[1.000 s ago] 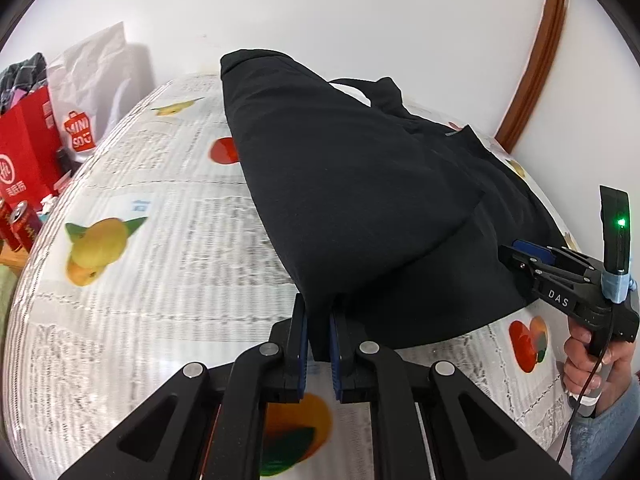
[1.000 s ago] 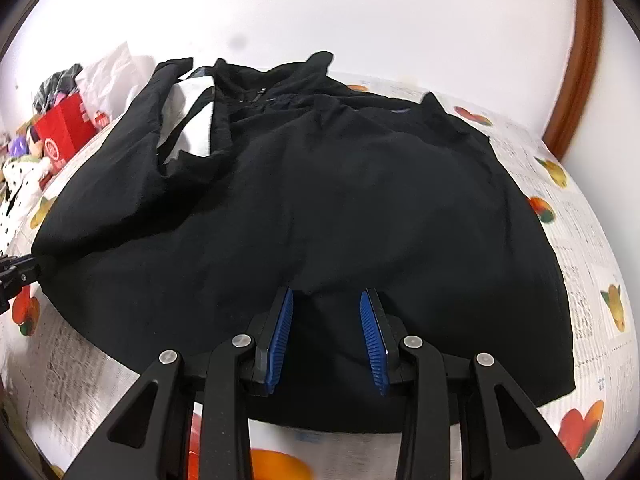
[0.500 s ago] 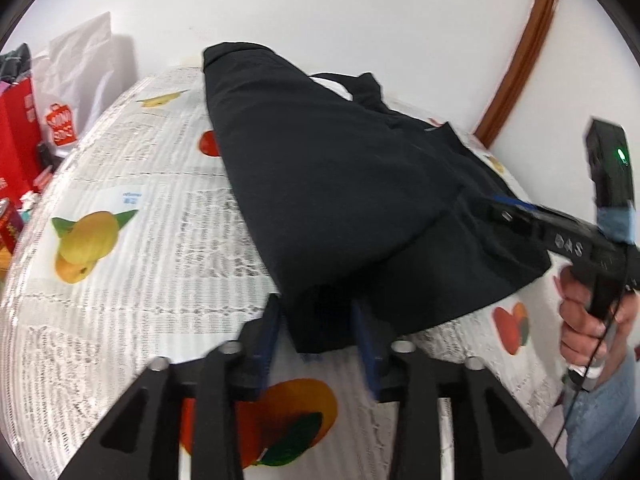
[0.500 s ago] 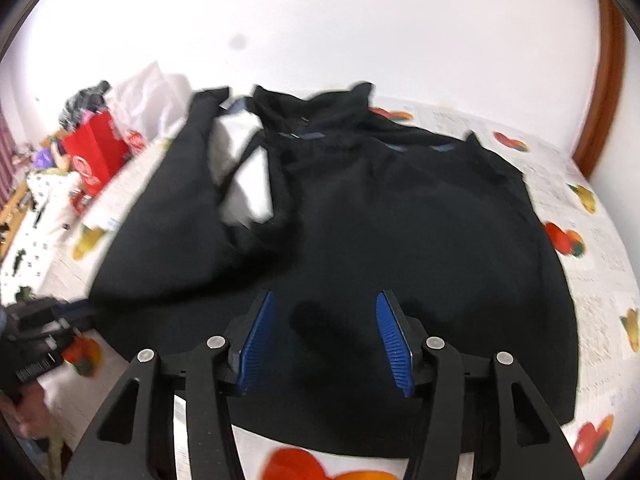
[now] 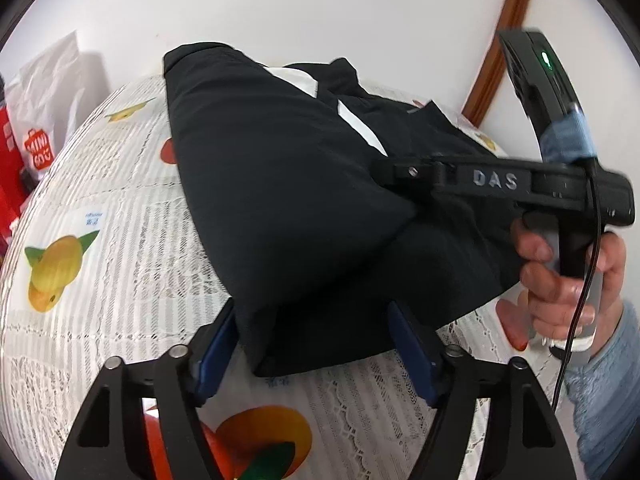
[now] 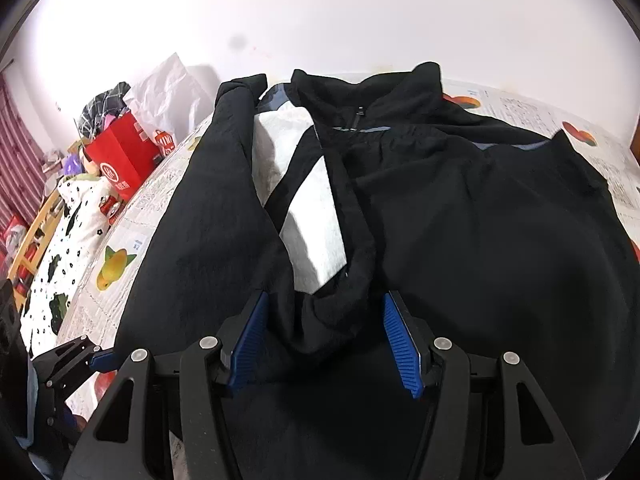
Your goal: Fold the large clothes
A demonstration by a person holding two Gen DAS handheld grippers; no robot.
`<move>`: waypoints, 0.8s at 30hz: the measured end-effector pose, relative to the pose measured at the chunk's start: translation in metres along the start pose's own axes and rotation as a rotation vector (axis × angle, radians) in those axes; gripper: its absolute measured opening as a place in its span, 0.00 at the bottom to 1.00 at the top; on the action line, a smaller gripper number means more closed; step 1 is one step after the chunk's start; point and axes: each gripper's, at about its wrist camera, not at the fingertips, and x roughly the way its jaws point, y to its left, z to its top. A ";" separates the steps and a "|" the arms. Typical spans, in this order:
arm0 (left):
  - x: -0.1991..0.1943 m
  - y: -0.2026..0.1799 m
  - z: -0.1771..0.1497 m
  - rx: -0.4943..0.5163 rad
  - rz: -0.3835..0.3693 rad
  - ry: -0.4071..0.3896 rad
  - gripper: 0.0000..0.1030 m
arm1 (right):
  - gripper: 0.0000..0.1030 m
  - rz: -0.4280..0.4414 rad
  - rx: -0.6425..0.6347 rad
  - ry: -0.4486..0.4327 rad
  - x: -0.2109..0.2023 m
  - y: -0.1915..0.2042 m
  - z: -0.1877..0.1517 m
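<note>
While your left claw (image 5: 312,354) is opening, the black jacket (image 5: 288,184) hem is lying loose between its pads on the surface (image 5: 120,240); your right claw (image 6: 322,344) is hovering half-open, ungripped, over its rumpled front.

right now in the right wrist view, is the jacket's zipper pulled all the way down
No: the zipper pull sits up at the collar of the black jacket, which lies spread on the fruit-print tablecloth.
</note>
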 end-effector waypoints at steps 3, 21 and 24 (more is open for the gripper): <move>0.004 -0.010 0.000 0.045 0.051 0.005 0.77 | 0.20 0.012 -0.032 -0.005 0.004 0.014 0.003; 0.015 -0.023 0.006 0.061 0.182 0.038 0.78 | 0.06 -0.033 -0.010 -0.324 -0.122 -0.028 -0.019; 0.018 -0.025 0.010 0.056 0.195 0.041 0.78 | 0.06 -0.044 0.038 -0.365 -0.140 -0.052 -0.032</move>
